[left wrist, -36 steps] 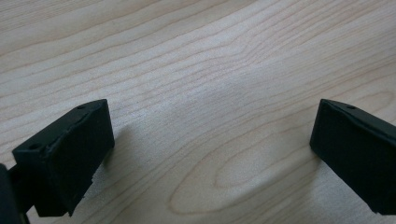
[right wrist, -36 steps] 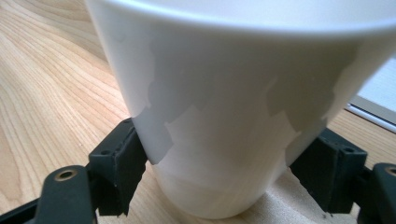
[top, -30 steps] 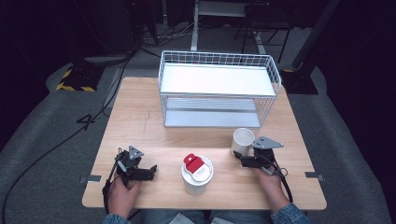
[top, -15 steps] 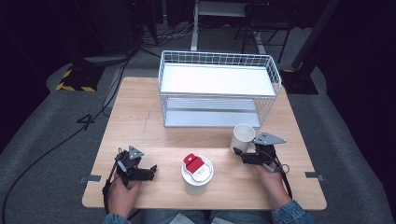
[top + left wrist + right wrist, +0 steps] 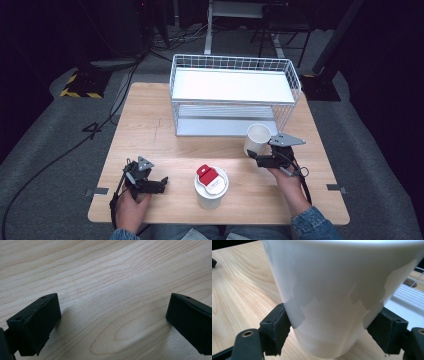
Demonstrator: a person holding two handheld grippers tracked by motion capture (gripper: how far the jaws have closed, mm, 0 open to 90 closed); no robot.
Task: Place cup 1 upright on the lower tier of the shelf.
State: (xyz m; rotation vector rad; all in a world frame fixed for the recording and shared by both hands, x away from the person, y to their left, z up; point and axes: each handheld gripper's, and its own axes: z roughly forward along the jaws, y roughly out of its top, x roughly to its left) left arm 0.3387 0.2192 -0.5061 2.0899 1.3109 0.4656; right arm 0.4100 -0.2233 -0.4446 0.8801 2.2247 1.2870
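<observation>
Item 1, nearest: my left tongs (image 5: 162, 184), at 7 o'clock on the wooden surface (image 5: 150, 135), jaws spread wide over bare wood, parked low so they stay out of the way.

Item 2: lidded white cup (image 5: 211, 187) with red tab, at 6 o'clock, near the front edge; free room on both sides.

Item 3: open white paper cup (image 5: 257, 138), at 4 o'clock. My right tongs (image 5: 252, 159) pinch its lower wall from both sides, I judge for a steady upright carry.

Item 4, farthest: white wire rack (image 5: 234, 95) at 12 o'clock, just behind the paper cup; its front wires limit forward travel, leftward room is open.
</observation>
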